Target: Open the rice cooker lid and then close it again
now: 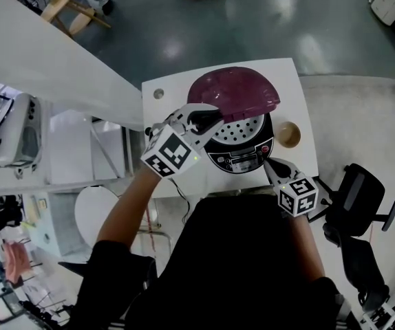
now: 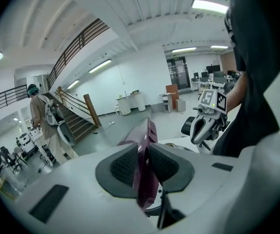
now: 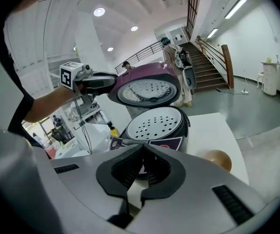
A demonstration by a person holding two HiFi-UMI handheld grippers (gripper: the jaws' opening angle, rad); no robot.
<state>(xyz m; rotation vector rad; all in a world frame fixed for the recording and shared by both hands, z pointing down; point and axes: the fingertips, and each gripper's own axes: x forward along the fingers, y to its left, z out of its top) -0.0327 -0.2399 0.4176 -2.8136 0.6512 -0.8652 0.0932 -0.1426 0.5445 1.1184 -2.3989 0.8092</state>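
White counter (image 1: 173, 98) over a dark floor (image 1: 184, 33) carries the rice cooker (image 1: 242, 155), which stands with its control panel towards me. Its purple lid (image 1: 235, 91) is raised and partly open, so the white plate with holes (image 3: 157, 123) inside shows. My left hand-held gripper (image 1: 208, 119) is closed on the lid's left edge, both pads pressing on it. My right hand-held gripper (image 1: 270, 165) has its jaws together and empty, just beside the cooker's front right corner. Right of the cooker stands a small brown bowl (image 1: 288, 134).
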